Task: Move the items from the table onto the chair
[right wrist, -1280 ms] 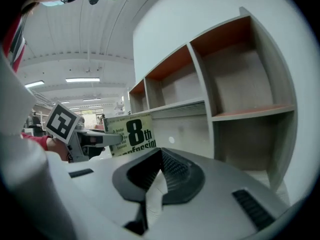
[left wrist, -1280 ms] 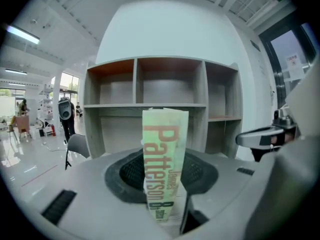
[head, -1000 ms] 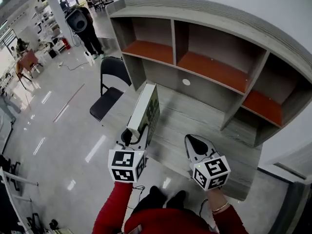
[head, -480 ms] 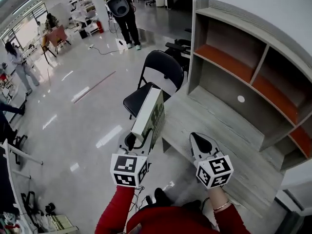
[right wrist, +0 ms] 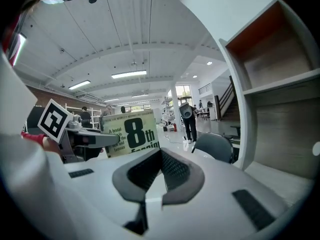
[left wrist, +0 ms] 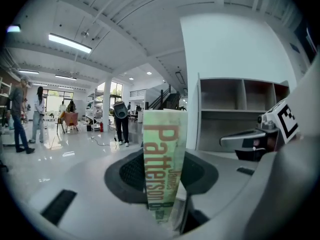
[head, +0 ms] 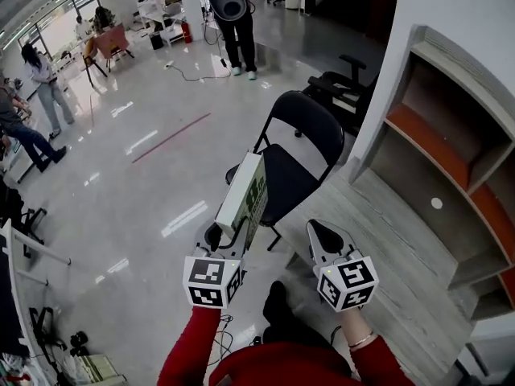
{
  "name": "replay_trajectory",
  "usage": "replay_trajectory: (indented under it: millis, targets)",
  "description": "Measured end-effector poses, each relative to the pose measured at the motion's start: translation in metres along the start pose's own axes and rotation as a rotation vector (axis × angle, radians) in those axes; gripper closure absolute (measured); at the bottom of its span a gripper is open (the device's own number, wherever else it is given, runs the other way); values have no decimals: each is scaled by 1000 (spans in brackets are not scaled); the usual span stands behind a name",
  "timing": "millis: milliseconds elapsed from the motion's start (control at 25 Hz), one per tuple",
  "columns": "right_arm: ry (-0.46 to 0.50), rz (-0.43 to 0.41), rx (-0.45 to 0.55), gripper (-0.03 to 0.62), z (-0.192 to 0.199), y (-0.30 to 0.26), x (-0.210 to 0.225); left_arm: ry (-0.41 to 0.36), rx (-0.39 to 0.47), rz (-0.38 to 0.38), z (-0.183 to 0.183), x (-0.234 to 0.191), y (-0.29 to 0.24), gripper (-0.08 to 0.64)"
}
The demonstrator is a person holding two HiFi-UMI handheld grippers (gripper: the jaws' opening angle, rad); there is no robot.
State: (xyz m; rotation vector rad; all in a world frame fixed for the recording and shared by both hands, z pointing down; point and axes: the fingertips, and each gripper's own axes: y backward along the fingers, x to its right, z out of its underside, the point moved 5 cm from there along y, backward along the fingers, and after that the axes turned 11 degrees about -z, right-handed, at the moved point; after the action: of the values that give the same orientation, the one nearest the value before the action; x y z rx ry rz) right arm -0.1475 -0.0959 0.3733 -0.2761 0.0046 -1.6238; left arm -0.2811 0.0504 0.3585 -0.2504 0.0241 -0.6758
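A pale green paperback book [head: 246, 195] stands upright on its edge in my left gripper [head: 228, 230], which is shut on its lower end. In the left gripper view the spine of the book [left wrist: 162, 159] fills the gap between the jaws of the left gripper [left wrist: 165, 186]. A black folding chair [head: 294, 161] stands just beyond the book, with a bare seat. My right gripper [head: 319, 233] hangs beside it over the table edge, shut and holding nothing. The right gripper [right wrist: 162, 176] has its pads touching, and the book's cover [right wrist: 131, 133] shows to its left.
The grey wooden table [head: 386, 248] runs to the right, with a shelf unit [head: 459, 135] with orange boards behind it. A dark office chair [head: 346, 87] stands behind the folding chair. A person [head: 232, 18] stands far off on the shiny floor; others stand at the left.
The view has swung left, away from the shelf and table toward the folding chair. Both grippers came along, the left one still holding the book, which now hovers in front of the chair seat.
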Motion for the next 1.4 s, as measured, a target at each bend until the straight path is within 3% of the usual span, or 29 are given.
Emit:
replay_trajectory:
  millis: [280,520,840,1040,1160,1400]
  targets:
    - [-4,-1,29,583,-26,-93,57,-33,-5,21,-8,-40,-97,394]
    - [-30,69,12,583,-35,-142,89,-70,9,99,-29,-54,-172,394]
    - [-106,320,41,583,-27,-207,122,-127,12,339,-24,-87,-279,394]
    - [-166,494,58,583,-19,-250,113,-158,-4,485,-21,-115,-333,394]
    - [-199,572,72,583,-12,-265,110,-181,-12,529,-13,-123,-362,394]
    - [-255,647,48,583,7,-277,99,-210,-66,543,22,-117,-396,394]
